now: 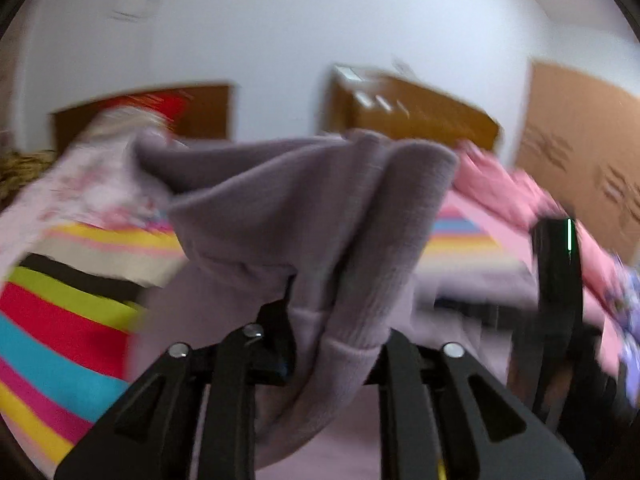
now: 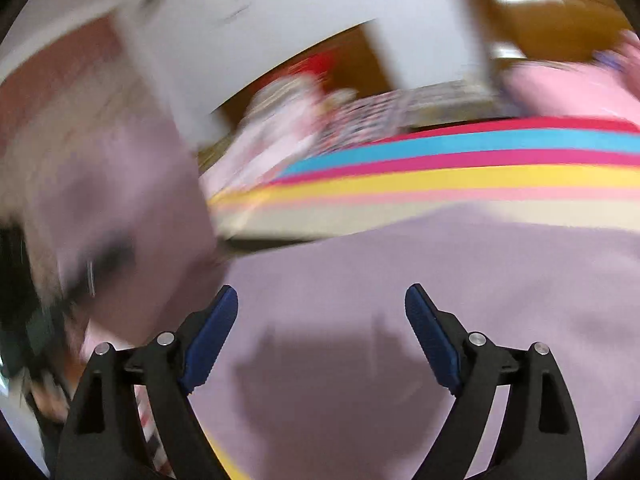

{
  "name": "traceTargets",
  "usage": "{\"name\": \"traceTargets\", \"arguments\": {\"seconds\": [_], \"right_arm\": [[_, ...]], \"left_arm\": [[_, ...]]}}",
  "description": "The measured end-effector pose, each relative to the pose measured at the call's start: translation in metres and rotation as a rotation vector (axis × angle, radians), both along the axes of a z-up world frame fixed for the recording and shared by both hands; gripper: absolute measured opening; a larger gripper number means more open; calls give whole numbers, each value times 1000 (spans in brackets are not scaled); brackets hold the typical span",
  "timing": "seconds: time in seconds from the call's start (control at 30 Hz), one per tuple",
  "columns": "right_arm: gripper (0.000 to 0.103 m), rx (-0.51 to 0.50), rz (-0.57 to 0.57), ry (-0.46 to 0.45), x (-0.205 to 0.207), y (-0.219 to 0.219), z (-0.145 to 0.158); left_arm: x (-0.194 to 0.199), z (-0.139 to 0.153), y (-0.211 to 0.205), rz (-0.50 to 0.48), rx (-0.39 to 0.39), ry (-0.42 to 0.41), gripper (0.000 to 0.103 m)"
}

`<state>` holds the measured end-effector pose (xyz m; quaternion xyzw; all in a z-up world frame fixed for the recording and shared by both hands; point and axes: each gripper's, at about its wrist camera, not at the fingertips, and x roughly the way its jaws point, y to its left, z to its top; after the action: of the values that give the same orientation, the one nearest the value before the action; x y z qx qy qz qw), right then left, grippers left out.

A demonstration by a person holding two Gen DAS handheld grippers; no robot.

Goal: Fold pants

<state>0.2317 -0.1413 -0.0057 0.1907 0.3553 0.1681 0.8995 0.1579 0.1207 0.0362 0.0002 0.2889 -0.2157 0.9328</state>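
Through the left wrist camera, the left gripper [image 1: 332, 320] had a bunched fold of the lavender knit pants [image 1: 304, 216] between its nearly closed black fingers [image 1: 276, 332]. The ribbed cuff hung down between the jaws, and the rest of the fabric rose up and fanned out ahead of them. Whether the pads pressed firmly on the cloth could not be told, as the fabric hid them. Below and to the left of the gripper lay the bright striped bedspread [image 1: 60, 320], banded in red, teal, yellow and pink. Ahead to the right sat a pile of pink garments [image 1: 504, 188], and beyond it a brown cardboard box [image 1: 412, 112] against the white wall [image 1: 280, 32]. To the right, a black device [image 1: 556, 280], blurred, stood close by.

Through the right wrist camera, the right gripper [image 2: 322, 336] stood wide open, its blue ribbed pads [image 2: 212, 340] well apart with nothing between them. The lavender pants [image 2: 440, 280] lay flat beneath and ahead of the jaws, bearing the gripper's shadow. Beyond them ran the striped bedspread [image 2: 440, 168], and farther ahead to the right, the pink garments [image 2: 568, 88]. The left side of the view was too blurred to read.
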Motion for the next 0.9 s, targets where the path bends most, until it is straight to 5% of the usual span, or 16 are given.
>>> {"name": "traceTargets", "arguments": {"seconds": [0.1,0.2,0.33,0.5,0.63,0.77,0.9], "right_arm": [[84,49,-98,10,-8,-47,-9],[84,102,-64,39,-7,-52,-23],[84,122,24,70,1,-35,-39],[84,161,213,181,-5,12,-52],[83,76,309,240,-24,54,-65],[84,-12,315,254,-28,80,-72],[83,10,306,245,-31,76,-56]], "left_arm": [[-9,-57,-64,-161,148,118,47],[-30,-79,-81,-203,210,120,60],[-67,-63,-34,-159,46,53,91],[-96,-47,28,48,21,37,96],[-99,-55,94,240,-34,60,96],[-92,-61,133,374,-128,95,96],[-81,-51,151,438,-168,102,97]]}}
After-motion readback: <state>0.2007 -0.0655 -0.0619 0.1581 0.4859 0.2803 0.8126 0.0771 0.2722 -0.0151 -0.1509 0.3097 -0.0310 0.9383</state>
